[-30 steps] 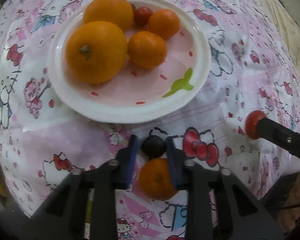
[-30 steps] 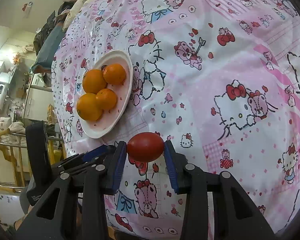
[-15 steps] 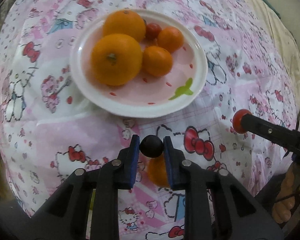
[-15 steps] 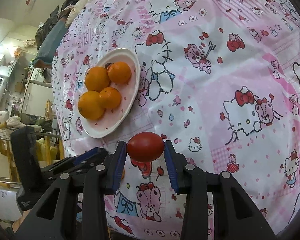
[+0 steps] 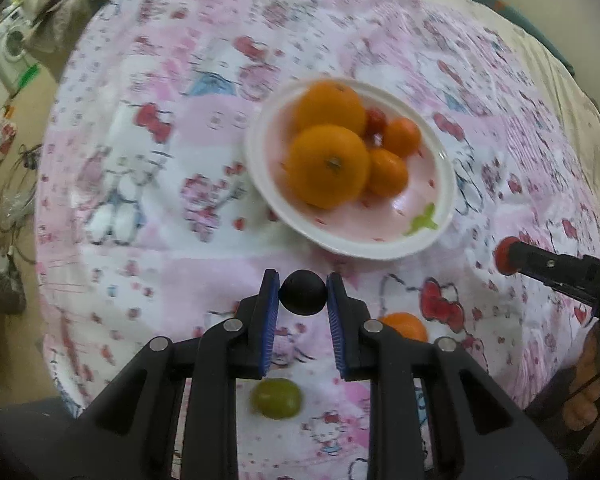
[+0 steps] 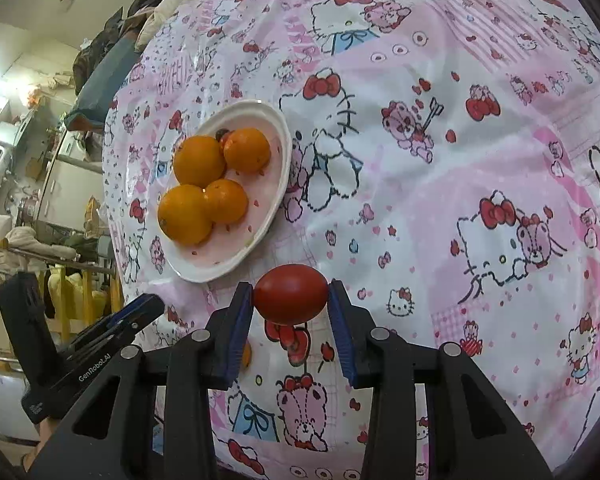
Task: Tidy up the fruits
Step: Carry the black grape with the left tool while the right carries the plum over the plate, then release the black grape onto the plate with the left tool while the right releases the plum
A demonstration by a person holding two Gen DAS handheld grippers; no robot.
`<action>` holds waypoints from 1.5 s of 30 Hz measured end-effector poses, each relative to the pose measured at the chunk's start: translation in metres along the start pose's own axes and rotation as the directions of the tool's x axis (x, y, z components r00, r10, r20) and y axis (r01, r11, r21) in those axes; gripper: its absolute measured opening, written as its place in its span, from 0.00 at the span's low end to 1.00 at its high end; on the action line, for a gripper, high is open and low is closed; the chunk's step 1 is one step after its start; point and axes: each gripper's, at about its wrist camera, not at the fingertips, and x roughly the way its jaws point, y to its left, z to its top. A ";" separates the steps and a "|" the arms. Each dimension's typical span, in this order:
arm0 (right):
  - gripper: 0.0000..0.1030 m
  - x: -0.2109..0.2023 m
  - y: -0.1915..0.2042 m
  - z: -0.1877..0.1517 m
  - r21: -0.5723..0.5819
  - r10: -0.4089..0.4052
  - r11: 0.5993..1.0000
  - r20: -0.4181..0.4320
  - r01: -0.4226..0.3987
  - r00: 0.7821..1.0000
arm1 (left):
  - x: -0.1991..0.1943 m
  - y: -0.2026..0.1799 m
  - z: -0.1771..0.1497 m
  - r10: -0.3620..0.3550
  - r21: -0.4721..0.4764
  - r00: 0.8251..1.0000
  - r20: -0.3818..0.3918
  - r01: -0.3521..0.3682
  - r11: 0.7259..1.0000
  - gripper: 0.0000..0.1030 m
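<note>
Holding four oranges [image 5: 327, 166] and one cherry tomato [image 5: 375, 121], the plate [image 5: 440, 216].

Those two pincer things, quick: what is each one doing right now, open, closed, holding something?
Left gripper: closed on a small dark round fruit.
Right gripper: closed on a red tomato.

From my remote seat I see a counter draped in a pink-and-white cartoon-cat tablecloth [image 6: 440, 184]. Off its left edge in the left wrist view stands a white front-loading washing machine [image 5: 10, 42] on a beige floor [image 5: 40, 92]. In the right wrist view, cream walls [image 6: 40, 12] glow under bright light at the left, with heaped clothes [image 6: 112, 36] and a yellow wooden rack [image 6: 64, 292].
</note>
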 end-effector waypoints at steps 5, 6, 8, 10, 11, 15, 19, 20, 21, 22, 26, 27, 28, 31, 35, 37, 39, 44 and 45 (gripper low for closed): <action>0.39 -0.015 0.005 0.007 0.004 0.031 1.000 0.051 -0.031 0.998 | -0.018 0.017 0.006 0.014 -0.057 0.998 0.055 -0.011 0.998 0.20; 0.39 -0.019 0.006 0.009 0.004 0.045 0.999 0.060 -0.045 0.997 | -0.021 0.019 0.007 0.017 -0.066 0.998 0.067 -0.013 0.998 0.20; 0.39 -0.027 0.008 0.011 -0.014 0.063 0.998 0.083 -0.062 0.995 | -0.030 0.028 0.013 0.012 -0.109 0.995 0.095 -0.002 0.994 0.20; 0.39 -0.036 0.011 0.014 -0.032 0.077 0.997 0.112 -0.074 0.991 | -0.034 0.034 0.020 0.005 -0.142 0.993 0.117 0.012 0.990 0.20; 0.39 -0.042 0.011 0.016 -0.034 0.094 0.995 0.128 -0.091 0.987 | -0.036 0.035 0.024 0.004 -0.152 0.992 0.124 0.015 0.988 0.20; 0.39 -0.054 0.013 0.025 -0.049 0.118 0.993 0.162 -0.111 0.980 | -0.042 0.032 0.040 0.007 -0.129 0.991 0.133 0.010 0.992 0.20; 0.39 -0.063 0.015 0.038 -0.071 0.140 0.989 0.185 -0.129 0.973 | -0.043 0.025 0.052 0.012 -0.078 0.990 0.144 -0.001 0.997 0.20; 0.39 -0.063 0.014 0.042 -0.069 0.148 0.988 0.188 -0.137 0.971 | -0.042 0.024 0.054 0.010 -0.069 0.990 0.141 0.000 0.998 0.20; 0.39 -0.062 0.014 0.045 -0.067 0.156 0.987 0.188 -0.146 0.970 | -0.038 0.022 0.057 0.005 -0.058 0.991 0.135 0.003 0.998 0.20; 0.39 -0.061 0.015 0.048 -0.069 0.160 0.986 0.186 -0.150 0.969 | -0.033 0.020 0.059 0.000 -0.047 0.992 0.125 0.006 0.999 0.20; 0.39 -0.048 0.020 0.060 -0.086 0.142 0.988 0.159 -0.130 0.977 | -0.017 0.014 0.067 -0.010 -0.029 0.995 0.096 0.013 0.999 0.20; 0.39 -0.044 0.021 0.061 -0.086 0.138 0.988 0.152 -0.126 0.979 | -0.012 0.012 0.071 -0.010 -0.022 0.996 0.093 0.013 1.000 0.20; 0.39 -0.040 0.022 0.063 -0.086 0.135 0.989 0.141 -0.124 0.981 | -0.010 0.011 0.072 -0.011 -0.018 0.996 0.093 0.013 1.000 0.20; 0.39 -0.025 0.028 0.068 -0.104 0.117 0.989 0.106 -0.106 0.987 | -0.003 0.008 0.080 -0.022 -0.003 0.996 0.091 0.023 1.000 0.20; 0.39 -0.005 0.036 0.075 -0.140 0.086 0.987 0.062 -0.077 0.994 | 0.012 0.015 0.092 -0.042 -0.031 0.997 0.061 0.044 0.999 0.20; 0.39 0.005 0.036 0.079 -0.150 0.072 0.987 0.042 -0.065 0.997 | 0.019 0.020 0.096 -0.060 -0.060 0.997 0.046 0.063 0.996 0.20; 0.39 0.015 0.035 0.082 -0.153 0.063 0.986 0.021 -0.060 0.998 | 0.027 0.025 0.100 -0.072 -0.085 0.997 0.033 0.074 0.994 0.20; 0.39 0.038 0.037 0.086 -0.156 0.049 0.986 -0.024 -0.053 0.998 | 0.046 0.031 0.108 -0.125 -0.131 0.992 0.001 0.124 0.984 0.20; 0.39 0.040 0.038 0.086 -0.153 0.051 0.987 -0.031 -0.055 0.998 | 0.049 0.031 0.110 -0.139 -0.136 0.990 -0.006 0.137 0.981 0.20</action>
